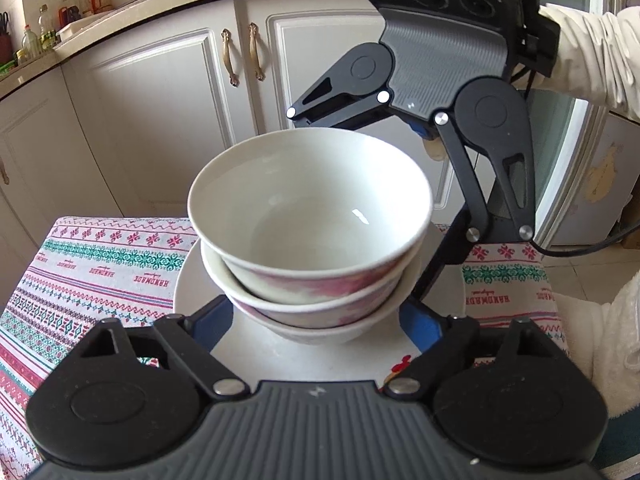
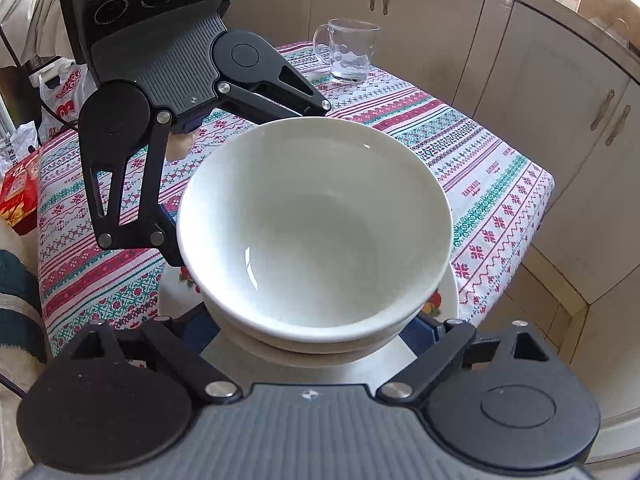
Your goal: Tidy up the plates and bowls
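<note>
Three white bowls with pink marks outside are nested in a stack; the top bowl (image 1: 312,216) (image 2: 316,220) is empty. The stack rests on a white plate (image 1: 186,280) (image 2: 450,292) on a patterned tablecloth. My left gripper (image 1: 316,316) is open, its blue-padded fingers (image 1: 218,316) flanking the lowest bowl on both sides. From the opposite side my right gripper (image 2: 312,328) is open too, with the stack between its fingers (image 2: 426,328). One right-gripper finger (image 1: 436,264) reaches down beside the plate; the other is hidden behind the bowls.
A glass mug (image 2: 352,52) stands at the far end of the tablecloth (image 2: 480,184). A red box (image 2: 18,192) and a plastic bag (image 2: 64,96) lie off one side. Cabinets (image 1: 160,120) surround the table. A person's sleeve (image 1: 592,60) holds the right gripper.
</note>
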